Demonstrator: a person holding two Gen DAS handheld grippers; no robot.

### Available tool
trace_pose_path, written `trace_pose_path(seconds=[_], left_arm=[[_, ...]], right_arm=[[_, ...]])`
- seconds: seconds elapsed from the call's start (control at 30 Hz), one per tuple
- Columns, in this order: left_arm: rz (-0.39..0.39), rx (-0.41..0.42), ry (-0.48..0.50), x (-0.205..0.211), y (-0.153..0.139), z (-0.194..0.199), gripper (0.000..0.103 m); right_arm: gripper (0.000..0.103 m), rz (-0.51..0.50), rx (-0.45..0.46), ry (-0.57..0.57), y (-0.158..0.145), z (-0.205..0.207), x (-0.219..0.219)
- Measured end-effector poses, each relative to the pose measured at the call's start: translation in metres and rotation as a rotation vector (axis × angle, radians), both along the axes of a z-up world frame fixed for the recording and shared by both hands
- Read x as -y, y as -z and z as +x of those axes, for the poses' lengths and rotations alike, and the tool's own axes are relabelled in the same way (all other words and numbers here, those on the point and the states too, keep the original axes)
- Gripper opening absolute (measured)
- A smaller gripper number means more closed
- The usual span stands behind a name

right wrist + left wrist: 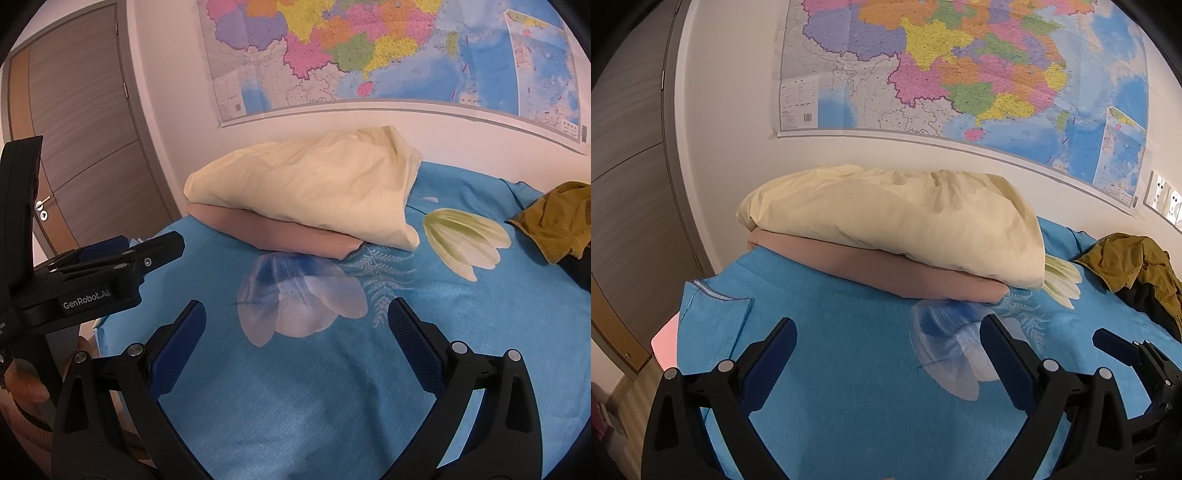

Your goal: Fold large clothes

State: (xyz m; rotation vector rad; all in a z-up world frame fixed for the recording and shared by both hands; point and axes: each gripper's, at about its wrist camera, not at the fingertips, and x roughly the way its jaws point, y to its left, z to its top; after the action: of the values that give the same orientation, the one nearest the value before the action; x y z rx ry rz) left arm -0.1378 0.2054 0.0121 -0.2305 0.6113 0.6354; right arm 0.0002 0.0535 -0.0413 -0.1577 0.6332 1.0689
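Left wrist view shows the bed [849, 369], covered by a blue floral blanket, taking up most of the frame, with a wall map [960, 66] behind it. No garment lies spread on the blanket for folding at present.

At the head of the bed sits a cream bundle [897, 218] stacked directly on a folded pink item [916, 277]. I cannot tell whether these are bedding or finished garments. The cream piece overhangs the pink one on the near right corner; a careless brush there would likely tip the stack.

The task's likely garment, a crumpled olive garment [554, 221], lies at the far right of the bed, well apart from both tools, with a dark item [580, 269] touching it below. Risk: a grab into that heap could catch both pieces, or catch only one layer, so the garment comes up twisted.

The left tongs [886, 347] are spread wide and hold nothing, hovering over the blanket. The right tongs [295, 328] are likewise wide apart and empty. The left tool stands just beside the right one in the right wrist view, so the two could collide if both reach to the right together. Low fingertips could also snag the blanket's loose weave.
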Motion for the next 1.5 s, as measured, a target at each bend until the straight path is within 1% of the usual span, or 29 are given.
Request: trace_pose_path(seconds=[0.57, 1.5], left_arm=[[-0.004, -0.001, 0.0, 0.0044, 0.0022, -0.0071, 0.096], [0.0, -0.006, 0.007, 0.006, 0.0037, -0.0058, 0.096]], right_arm=[[0.097, 0.0, 0.006, 0.006, -0.0007, -0.0069, 0.0049], [0.097, -0.003, 0.007, 0.005, -0.001, -0.0098, 0.0045]])
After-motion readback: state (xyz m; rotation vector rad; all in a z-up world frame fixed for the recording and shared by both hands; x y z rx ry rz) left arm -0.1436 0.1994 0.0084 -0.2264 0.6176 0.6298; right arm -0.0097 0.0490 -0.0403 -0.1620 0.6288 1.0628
